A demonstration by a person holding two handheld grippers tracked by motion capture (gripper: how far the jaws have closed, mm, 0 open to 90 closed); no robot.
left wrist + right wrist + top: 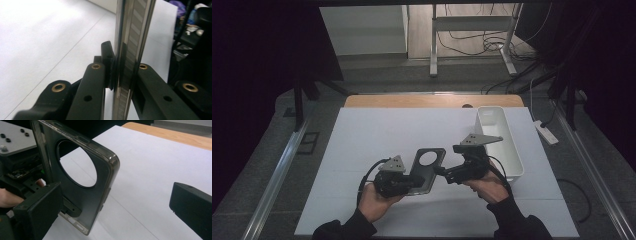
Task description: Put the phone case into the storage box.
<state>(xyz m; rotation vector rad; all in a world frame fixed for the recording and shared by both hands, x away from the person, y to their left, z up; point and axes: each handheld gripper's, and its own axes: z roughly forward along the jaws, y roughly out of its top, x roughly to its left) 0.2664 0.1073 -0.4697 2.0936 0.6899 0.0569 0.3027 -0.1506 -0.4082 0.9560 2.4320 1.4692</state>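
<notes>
Dark phone case [427, 169], big round camera cutout, held above the white-covered counter [362, 140] near centre. Left tool [122, 75] clamps its lower edge. Right tool [443, 172] stands open just right of it. Judgement: close squarely on the right rim, avoiding twist. White bin [499, 140] far right.

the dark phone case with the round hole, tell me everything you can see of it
The dark translucent phone case is a thin, glossy, plastic-looking shell with rounded corners, a raised rim and a large round cutout near one end. It is held above the white table sheet, clamped at its lower end in the left tool. The right tool is open beside it.
</notes>
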